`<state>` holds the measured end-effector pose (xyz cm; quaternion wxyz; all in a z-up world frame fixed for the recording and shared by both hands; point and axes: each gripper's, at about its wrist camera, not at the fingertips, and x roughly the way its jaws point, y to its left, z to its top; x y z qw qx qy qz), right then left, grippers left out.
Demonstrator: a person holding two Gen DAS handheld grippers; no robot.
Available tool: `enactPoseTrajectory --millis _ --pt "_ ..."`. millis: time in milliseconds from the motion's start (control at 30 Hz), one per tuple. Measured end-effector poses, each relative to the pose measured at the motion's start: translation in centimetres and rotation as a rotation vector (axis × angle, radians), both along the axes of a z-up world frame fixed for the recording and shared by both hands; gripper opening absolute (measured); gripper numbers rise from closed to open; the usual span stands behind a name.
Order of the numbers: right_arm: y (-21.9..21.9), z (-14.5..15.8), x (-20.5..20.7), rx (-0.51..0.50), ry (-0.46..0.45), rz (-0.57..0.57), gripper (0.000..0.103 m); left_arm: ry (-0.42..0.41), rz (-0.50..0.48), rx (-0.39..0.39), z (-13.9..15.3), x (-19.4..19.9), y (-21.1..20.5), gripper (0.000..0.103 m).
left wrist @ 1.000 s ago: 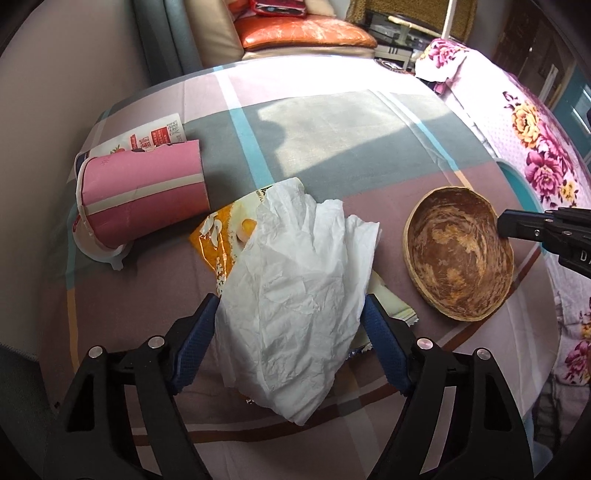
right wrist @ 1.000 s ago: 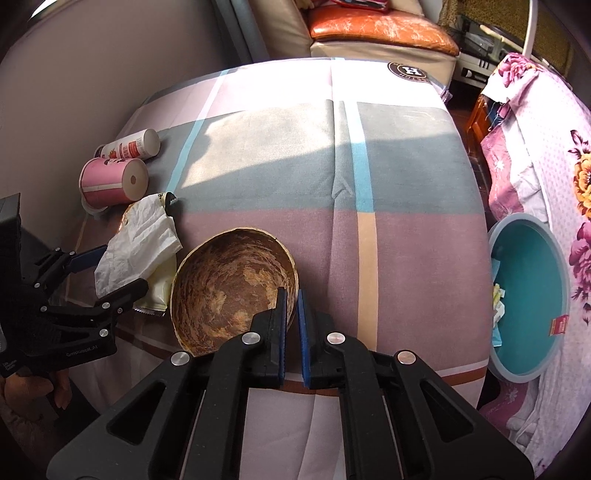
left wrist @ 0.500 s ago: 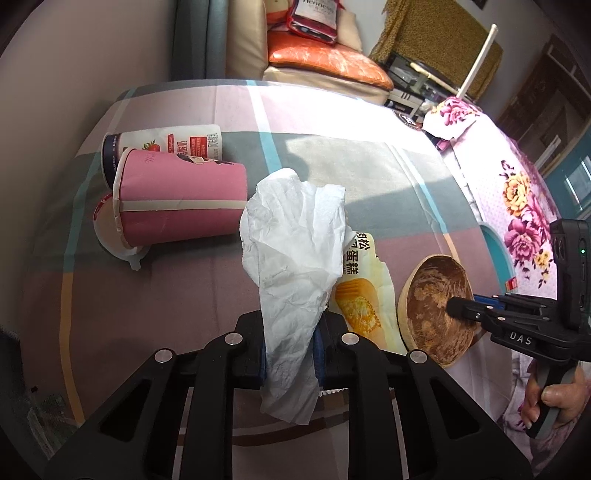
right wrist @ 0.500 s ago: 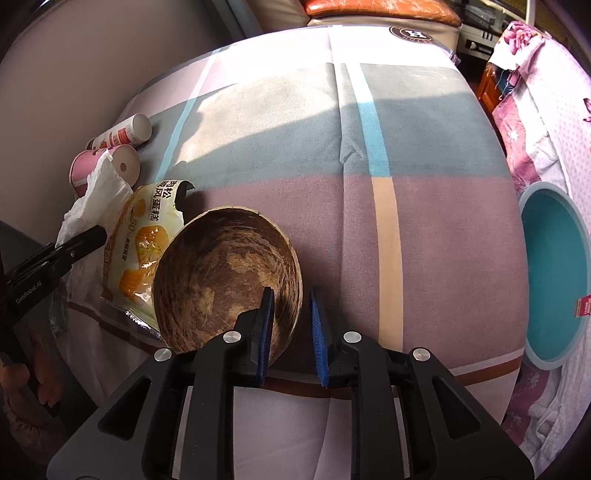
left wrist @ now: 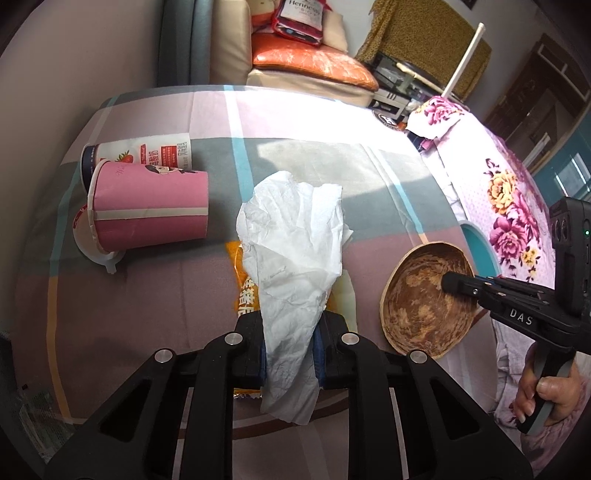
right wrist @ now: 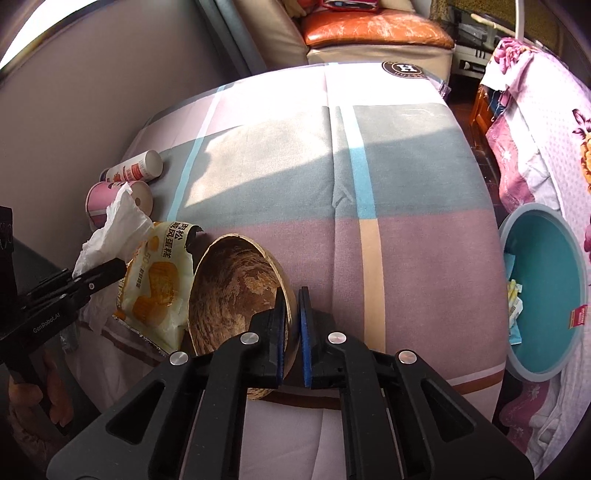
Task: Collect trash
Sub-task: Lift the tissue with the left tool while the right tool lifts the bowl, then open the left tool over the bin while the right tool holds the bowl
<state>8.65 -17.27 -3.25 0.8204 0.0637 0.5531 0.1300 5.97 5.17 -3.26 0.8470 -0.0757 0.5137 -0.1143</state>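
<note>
My left gripper (left wrist: 291, 332) is shut on a crumpled white tissue (left wrist: 295, 240), which stands up from the pads above an orange snack wrapper (left wrist: 243, 291) on the tablecloth. A pink paper cup (left wrist: 147, 210) and a strawberry yogurt bottle (left wrist: 147, 151) lie on their sides at the left. My right gripper (right wrist: 291, 306) is shut on the near rim of a brown wooden bowl (right wrist: 229, 288), one finger inside and one outside. The bowl looks tipped toward the wrapper (right wrist: 159, 280). In the right wrist view the tissue (right wrist: 118, 225) shows in the left gripper (right wrist: 114, 267).
A teal bin (right wrist: 543, 288) with some scraps inside stands below the table's right edge, beside a flowered cloth (right wrist: 546, 122). A sofa with an orange cushion (right wrist: 376, 26) sits behind the table. A wall runs along the table's left side.
The left jaws closed on the tissue and raised it off the wrapper. The right jaws opened over the bowl's rim, then closed on it, and the bowl tipped up.
</note>
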Motion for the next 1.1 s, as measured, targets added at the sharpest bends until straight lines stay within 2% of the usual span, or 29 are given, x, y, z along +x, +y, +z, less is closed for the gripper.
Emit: enactPoseTrajectory --millis 333,567,833,1100 --pt "-7.1 2.9 -0.3 -0.011 -0.088 -0.132 0.007 -0.012 -0.13 0.023 0.6 1.4 -7.4 0.019" --pt "-14.5 4.4 -1.3 -0.026 -0.141 -0.262 0.007 -0.005 -0.243 0.035 0.5 3.1 -15.2 0.019" --pt "-23.2 4.4 -3.1 -0.052 -0.158 -0.407 0.007 0.014 -0.394 0.046 -0.4 4.0 -25.5 0.019" --pt "-28.4 3.0 -4.2 -0.066 -0.146 -0.484 0.007 0.051 -0.495 0.075 -2.6 4.0 -33.1 0.019"
